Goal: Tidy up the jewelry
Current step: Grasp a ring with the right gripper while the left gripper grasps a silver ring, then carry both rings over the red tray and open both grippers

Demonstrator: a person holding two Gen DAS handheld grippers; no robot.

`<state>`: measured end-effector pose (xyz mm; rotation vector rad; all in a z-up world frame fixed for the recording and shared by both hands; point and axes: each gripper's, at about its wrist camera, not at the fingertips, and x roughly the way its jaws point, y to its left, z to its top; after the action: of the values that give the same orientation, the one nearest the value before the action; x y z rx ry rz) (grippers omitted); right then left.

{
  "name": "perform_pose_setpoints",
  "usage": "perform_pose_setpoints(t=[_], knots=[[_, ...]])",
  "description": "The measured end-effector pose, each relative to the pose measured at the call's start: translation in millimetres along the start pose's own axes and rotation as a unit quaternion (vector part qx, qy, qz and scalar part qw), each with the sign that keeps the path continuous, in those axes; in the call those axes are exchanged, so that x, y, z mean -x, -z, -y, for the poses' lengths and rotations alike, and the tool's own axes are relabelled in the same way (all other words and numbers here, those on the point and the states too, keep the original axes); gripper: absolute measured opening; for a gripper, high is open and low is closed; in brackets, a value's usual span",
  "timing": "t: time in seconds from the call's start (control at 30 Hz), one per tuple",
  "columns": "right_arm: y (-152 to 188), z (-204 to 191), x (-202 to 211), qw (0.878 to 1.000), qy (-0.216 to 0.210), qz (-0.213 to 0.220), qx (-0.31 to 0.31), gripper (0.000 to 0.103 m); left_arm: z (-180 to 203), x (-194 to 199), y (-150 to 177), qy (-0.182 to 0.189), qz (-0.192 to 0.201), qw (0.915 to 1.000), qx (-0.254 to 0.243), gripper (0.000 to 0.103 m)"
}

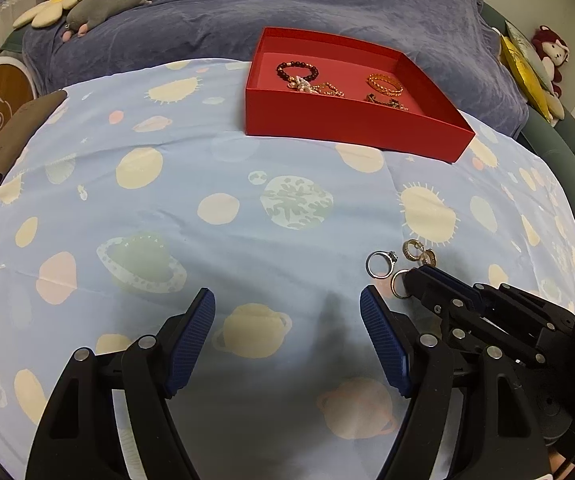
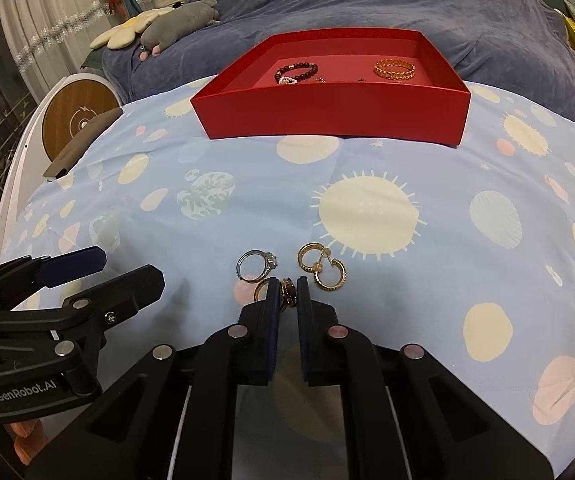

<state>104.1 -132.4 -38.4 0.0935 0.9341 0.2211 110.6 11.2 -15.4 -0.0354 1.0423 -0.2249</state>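
While left gripper [image 1: 287, 312] gapes, right gripper [image 2: 288, 294] pinches gold ring [image 2: 287, 294].

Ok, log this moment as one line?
right gripper: shut on dark-stone gold ring | left gripper: open, idle | silver gemstone ring, gold hoop earrings: on sheet | red cardboard box: holds bracelets

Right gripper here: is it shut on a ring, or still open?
Shut on a ring. In the right wrist view the right gripper has its blue pads pressed against a dark-stoned gold ring; the silver ring lies free on the sheet.
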Motion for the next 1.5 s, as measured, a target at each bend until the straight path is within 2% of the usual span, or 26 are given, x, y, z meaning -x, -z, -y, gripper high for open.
perform_pose_setpoints(t=[0.57,0.63,0.7,0.87,0.93,1.0,1.5], knots=[[15,41,42,0.999,0.004,0.017,-0.030,0.008,48,-38,-9,0.009,0.007,0.9990,-0.044,0.071],[16,44,43,0.999,0.004,0.016,-0.033,0.008,55,-41,-9,-0.003,0.017,0.9981,-0.059,0.067],[17,47,44,0.999,0.004,0.013,-0.036,0.008,60,-44,-9,-0.012,0.029,0.9966,-0.076,0.055],[19,55,45,0.999,0.007,0.010,-0.043,0.008,66,-46,-9,-0.025,0.043,0.9943,-0.094,0.041],[18,55,45,0.999,0.008,0.013,-0.044,0.008,67,-45,-8,-0.024,0.044,0.9938,-0.099,0.026],[18,54,47,0.999,0.008,0.016,-0.045,0.008,67,-44,-8,-0.024,0.043,0.9936,-0.101,0.018],[12,44,49,0.999,0.003,0.023,-0.039,0.008,34,-18,9,0.025,0.019,0.9971,-0.069,0.017]])
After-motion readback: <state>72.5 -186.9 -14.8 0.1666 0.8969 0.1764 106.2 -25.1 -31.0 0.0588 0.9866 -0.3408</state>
